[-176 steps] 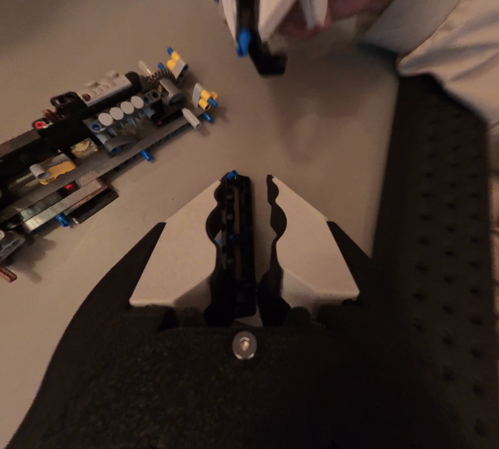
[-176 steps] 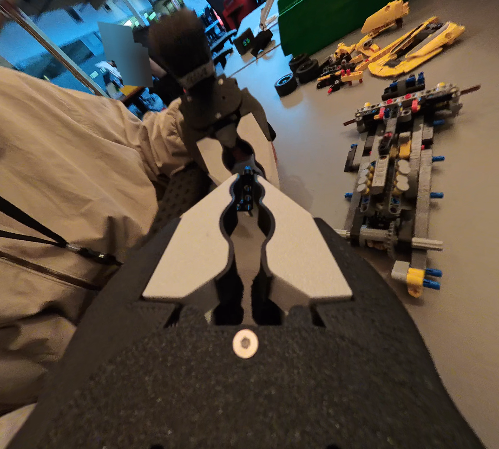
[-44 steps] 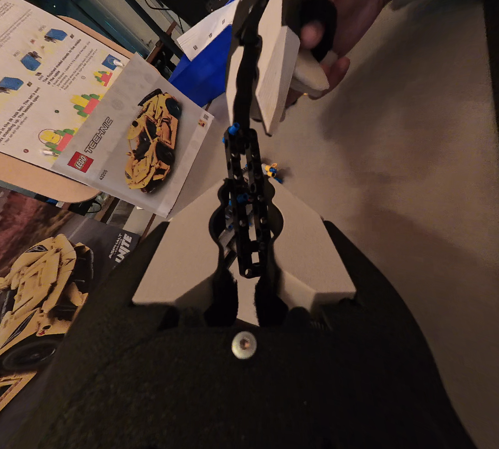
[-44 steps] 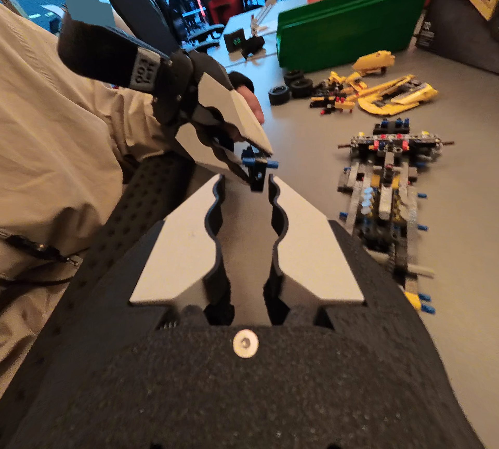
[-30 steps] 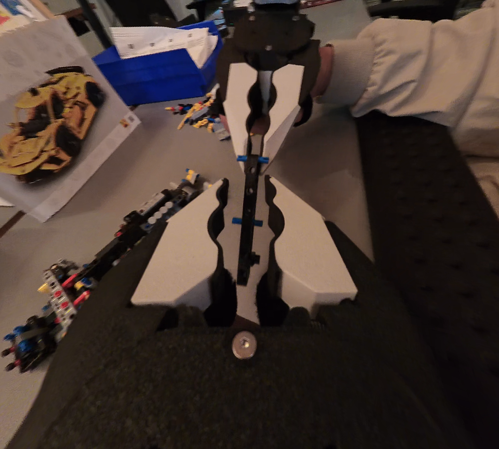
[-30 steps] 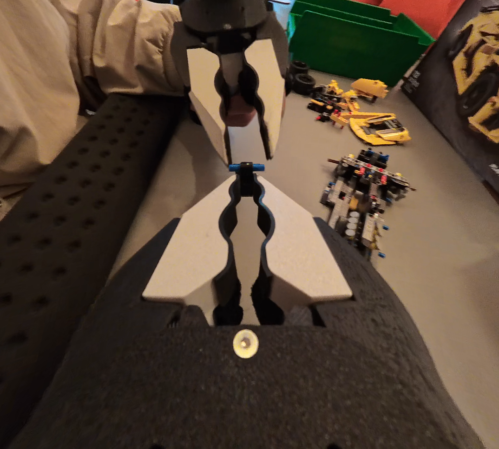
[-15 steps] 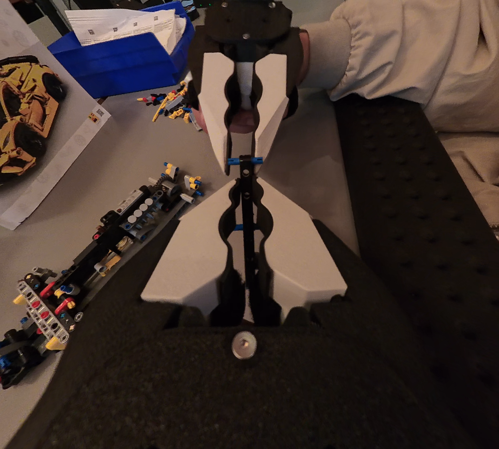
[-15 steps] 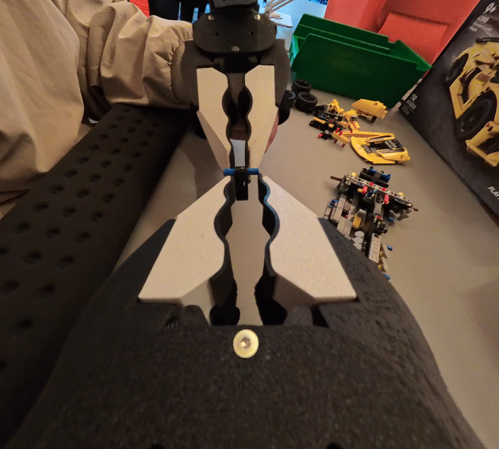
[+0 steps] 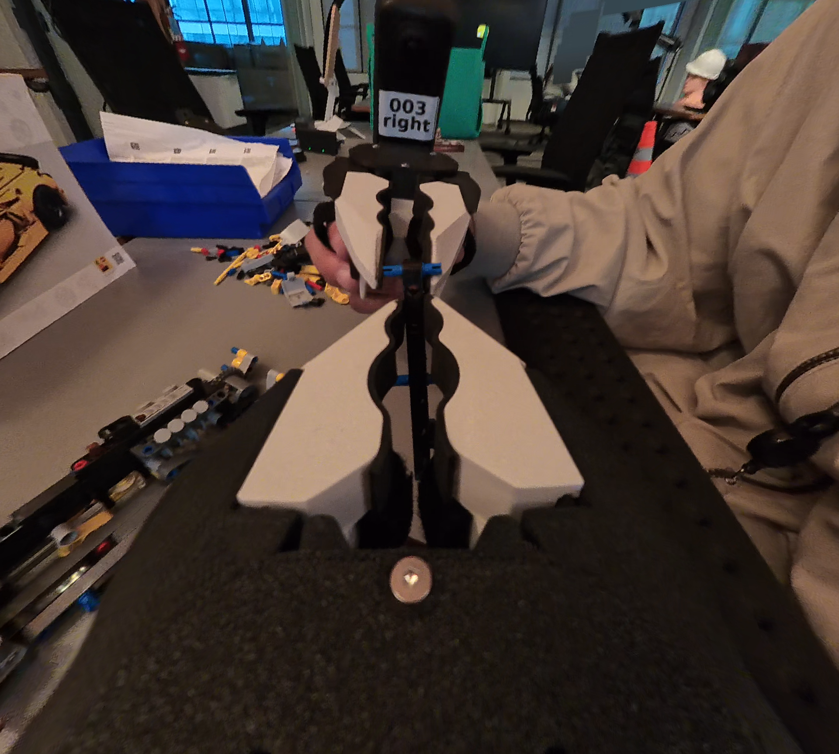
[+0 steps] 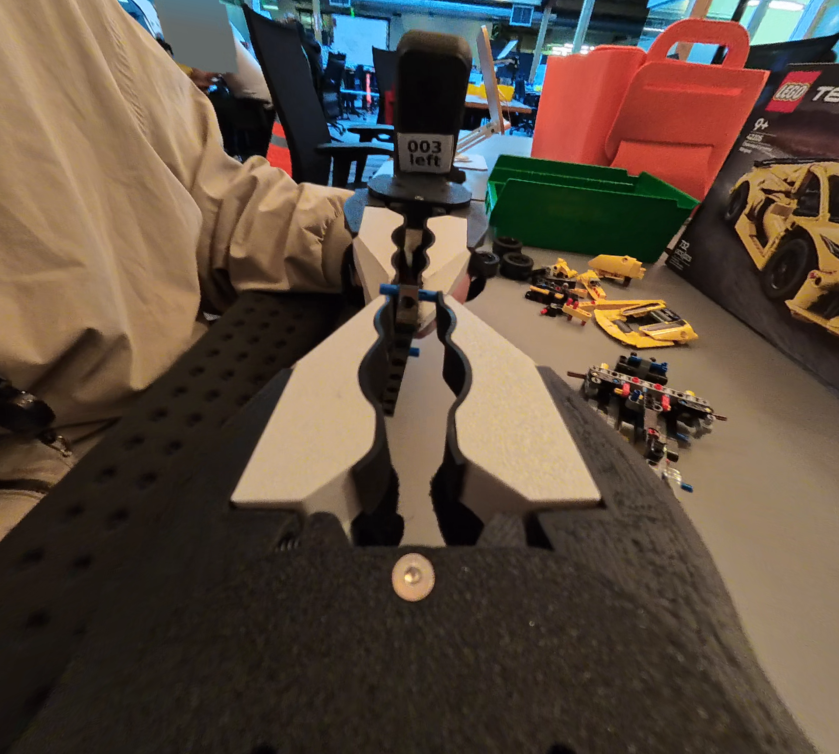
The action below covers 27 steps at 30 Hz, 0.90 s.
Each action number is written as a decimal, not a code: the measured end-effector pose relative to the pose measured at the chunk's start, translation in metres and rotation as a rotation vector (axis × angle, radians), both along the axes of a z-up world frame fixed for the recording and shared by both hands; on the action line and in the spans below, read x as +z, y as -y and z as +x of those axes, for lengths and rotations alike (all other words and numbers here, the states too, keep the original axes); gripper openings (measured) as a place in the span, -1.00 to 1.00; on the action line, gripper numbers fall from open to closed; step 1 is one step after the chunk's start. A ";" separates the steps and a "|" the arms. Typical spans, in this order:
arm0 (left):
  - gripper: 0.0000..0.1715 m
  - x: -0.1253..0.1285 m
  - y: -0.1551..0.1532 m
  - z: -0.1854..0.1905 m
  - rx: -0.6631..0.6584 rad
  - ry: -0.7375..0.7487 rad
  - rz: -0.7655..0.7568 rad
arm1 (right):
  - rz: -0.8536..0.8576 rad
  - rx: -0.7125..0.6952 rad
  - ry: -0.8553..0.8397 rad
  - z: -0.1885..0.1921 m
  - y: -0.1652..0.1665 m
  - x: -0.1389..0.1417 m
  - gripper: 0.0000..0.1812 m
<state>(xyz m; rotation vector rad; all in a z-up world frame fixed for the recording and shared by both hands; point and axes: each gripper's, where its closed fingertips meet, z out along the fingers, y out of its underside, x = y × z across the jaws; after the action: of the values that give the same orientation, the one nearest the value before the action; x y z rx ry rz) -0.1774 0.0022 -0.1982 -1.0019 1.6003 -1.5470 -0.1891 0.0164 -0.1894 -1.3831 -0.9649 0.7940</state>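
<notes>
My left hand-held gripper [image 9: 411, 314] grips a black pinned plastic beam [image 9: 417, 387] upright, tip offered; my right hand-held gripper [image 10: 411, 305], jaws parted, straddles its blue-pinned end.

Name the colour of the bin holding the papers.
Blue bin; clearest in the left wrist view.

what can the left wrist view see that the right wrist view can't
Only the left wrist view shows the blue bin holding white papers.

Only the right wrist view shows the green bins, the orange bag and the black tyres.

Both show the black beam with blue pins, clamped in the left tongs, its far end between the open right tongs.
</notes>
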 end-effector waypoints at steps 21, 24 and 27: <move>-0.89 0.026 0.006 -0.001 -0.061 0.108 -0.176 | 0.009 0.093 -0.188 -0.005 0.009 0.026 -0.87; -0.89 0.025 0.006 -0.002 -0.096 0.079 -0.233 | 0.025 0.093 -0.174 -0.008 0.010 0.026 -0.93; -0.90 0.023 -0.002 0.001 -0.061 0.074 -0.232 | -0.006 0.051 -0.199 -0.005 0.001 0.024 -0.92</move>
<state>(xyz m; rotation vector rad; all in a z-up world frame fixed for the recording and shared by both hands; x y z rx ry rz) -0.1763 0.0043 -0.1757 -1.0123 1.4358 -1.8218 -0.1940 0.0154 -0.1655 -1.2618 -0.8455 0.9544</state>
